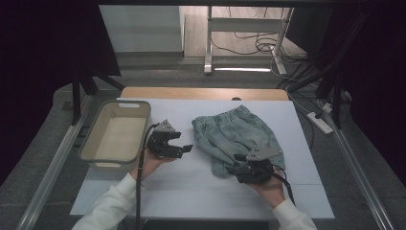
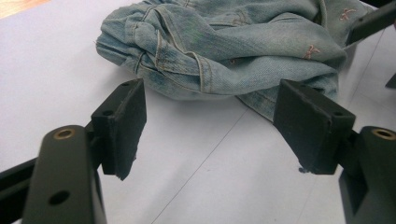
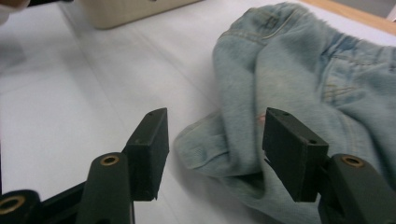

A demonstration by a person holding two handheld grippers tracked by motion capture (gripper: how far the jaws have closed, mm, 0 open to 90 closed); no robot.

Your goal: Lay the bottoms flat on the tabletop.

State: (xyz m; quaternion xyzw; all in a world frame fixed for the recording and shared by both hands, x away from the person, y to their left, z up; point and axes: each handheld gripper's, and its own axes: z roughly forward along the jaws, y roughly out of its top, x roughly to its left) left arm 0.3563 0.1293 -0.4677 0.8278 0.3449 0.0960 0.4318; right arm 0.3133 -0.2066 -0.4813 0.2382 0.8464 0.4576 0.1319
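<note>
A: Table [image 1: 158, 191] first. White sheet over it, a wood strip at the far edge. Dark room beyond, cables on the floor, a white stand's legs at the back.

B: Landmark is the shorts [image 1: 237, 134], pale denim, bunched right of the table's middle. Bin [image 1: 116, 135], beige and with nothing in it, sits well to the shorts' left.

A: Grippers?

B: Left gripper [image 1: 186, 148] hovers between bin and shorts, near the shorts' left edge, apart from the cloth. In the left gripper view its jaws stand spread, bare sheet between them, the shorts just beyond the tips. Right gripper [image 1: 238, 157] is at the shorts' near edge. In the right gripper view [image 3: 212, 154] its jaws are also spread, a folded hem lying between them; pads not pressing on it that I can see.

A: Step in hand?

B: I judge it the reach before a grasp, right side leading.

A: Next move?

B: Likely sink the right jaws around that hem and pinch through the layers. The left one needs a short advance to the left edge. Thick denim folds may slip a shallow pinch.
</note>
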